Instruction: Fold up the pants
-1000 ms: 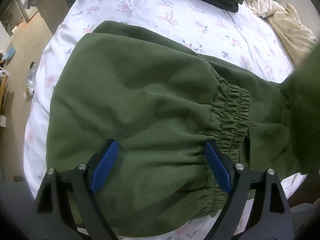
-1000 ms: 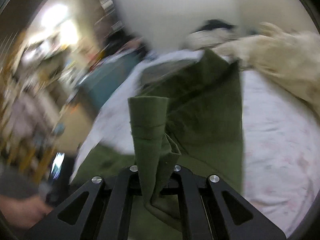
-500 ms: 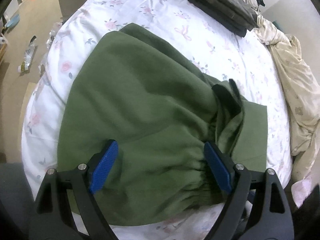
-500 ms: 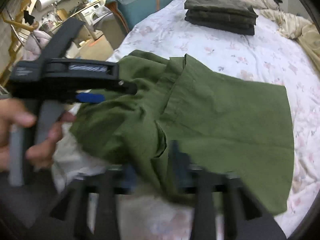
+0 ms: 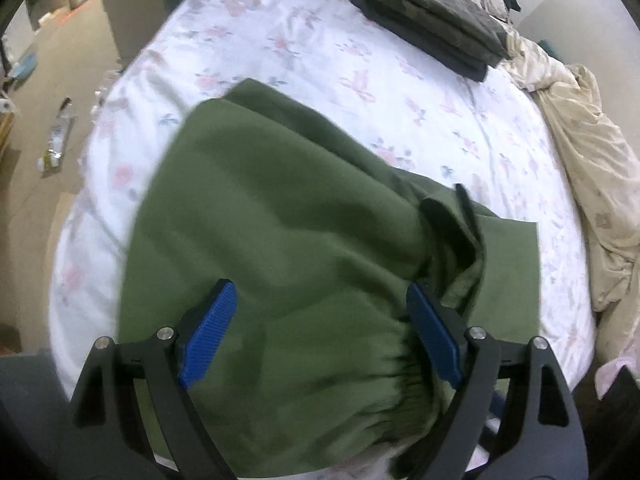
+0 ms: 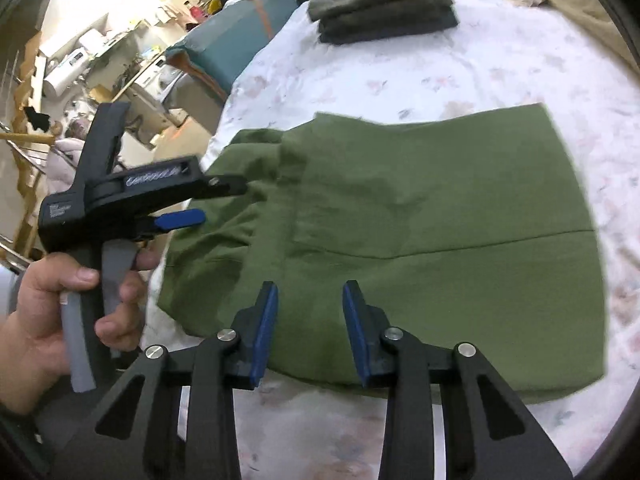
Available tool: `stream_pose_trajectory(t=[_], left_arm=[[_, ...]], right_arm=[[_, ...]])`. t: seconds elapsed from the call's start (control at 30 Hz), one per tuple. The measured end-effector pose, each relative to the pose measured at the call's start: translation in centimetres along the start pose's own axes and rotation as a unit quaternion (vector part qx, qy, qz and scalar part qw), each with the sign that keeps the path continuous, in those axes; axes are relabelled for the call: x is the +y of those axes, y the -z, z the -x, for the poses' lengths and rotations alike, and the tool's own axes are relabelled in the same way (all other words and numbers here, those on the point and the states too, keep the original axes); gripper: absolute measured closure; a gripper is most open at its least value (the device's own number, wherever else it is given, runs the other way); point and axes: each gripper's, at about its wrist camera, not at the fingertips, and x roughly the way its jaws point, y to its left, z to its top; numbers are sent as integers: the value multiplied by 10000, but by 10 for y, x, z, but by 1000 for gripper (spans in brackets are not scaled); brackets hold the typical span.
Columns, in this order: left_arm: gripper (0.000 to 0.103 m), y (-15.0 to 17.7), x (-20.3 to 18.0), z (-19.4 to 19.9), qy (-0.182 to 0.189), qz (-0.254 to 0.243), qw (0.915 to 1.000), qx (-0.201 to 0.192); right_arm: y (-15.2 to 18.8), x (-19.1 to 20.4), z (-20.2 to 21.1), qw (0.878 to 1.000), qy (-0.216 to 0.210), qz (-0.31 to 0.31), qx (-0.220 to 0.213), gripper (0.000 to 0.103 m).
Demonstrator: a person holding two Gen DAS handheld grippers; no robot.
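Green pants [image 6: 432, 216] looked soft and limp, mid-weight knit; likely draped and bunched instead of holding a crease, not slippery, nothing fragile. Best holds, by my read: the gathered elastic waistband [image 5: 404, 364] at the near edge, or the corners of a folded edge, pinching all layers together so lower ones did not slide.

Pants lay on the bed [image 5: 304, 40] over a floral sheet, near edge, partly folded: a flat panel on the right with a seam running across it, a rumpled bunch on the left [image 6: 224, 216]. Olive green, matte, shirred waistband; a loose dark flap [image 5: 452, 224] stood up mid-garment, possibly a cuff or pocket, too blurred to say.

Left claw [image 5: 320, 336] was wide, above the waistband area, pads not pressing cloth. Right claw [image 6: 310, 332] stood at a narrow gap and had just been closing, over the near edge of the flat panel, no cloth pinched between the pads. Folded dark clothes [image 6: 384, 4] sat at the far side.
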Motion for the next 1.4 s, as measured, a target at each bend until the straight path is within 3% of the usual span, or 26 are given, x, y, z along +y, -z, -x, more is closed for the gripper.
stream_pose_trajectory(t=[0.13, 0.23, 0.37, 0.4, 0.5, 0.63, 0.73, 0.8, 0.83, 0.97, 1.03, 1.1, 1.17, 1.23, 1.33, 1.4], left_arm=[[19, -17, -35, -16, 286, -511, 9979, 278], [26, -34, -57, -29, 401, -805, 9958, 153], [100, -54, -76, -60, 358, -1362, 9889, 476], [101, -57, -80, -61, 479, -1400, 9874, 554], [101, -61, -94, -36, 574, -1937, 9794, 5], [100, -77, -94, -29, 355, -2038, 9778, -326], [93, -81, -85, -46, 110, -1968, 9804, 17], [75, -77, -75, -59, 133, -1633, 9848, 580], [70, -73, -70, -59, 118, -1503, 9865, 634], [68, -60, -75, -20, -304, -1796, 9828, -306], [56, -49, -79, -4, 54, -1750, 9838, -383], [53, -31, -87, -3, 662, -1764, 9821, 60], [53, -11, -96, -5, 651, -2032, 9767, 206], [53, 3, -101, -7, 463, -2310, 9717, 188], [53, 20, -103, -14, -124, -2703, 9626, 150], [53, 31, -99, -24, -435, -2904, 9557, 206]], right_arm=[[0, 3, -33, 9989, -219, -175, 366, 68], [1, -4, -52, 9978, -186, -371, 522, 68], [2, -7, -48, 9976, -307, -383, 484, 68], [1, -8, -46, 9975, -347, -380, 477, 68], [-1, -7, -37, 9963, -653, -429, 364, 65], [-9, -13, -14, 9862, -1482, -729, 127, 65], [-12, -22, 2, 9911, -1035, -792, -265, 65], [-14, -28, -3, 9934, -687, -880, -261, 65], [-15, -30, -9, 9948, -498, -872, -152, 66], [-8, -28, -37, 9960, -231, -665, 550, 73], [2, -26, -54, 9929, -66, -524, 1066, 73], [6, -30, -57, 9908, -71, -636, 1192, 73], [2, -35, -48, 9883, -246, -941, 1179, 73], [1, -39, -25, 9899, -395, -1017, 902, 73], [-1, -52, 31, 9930, -244, -1154, 23, 69], [2, -80, 78, 9830, 14, -1674, -752, 43]])
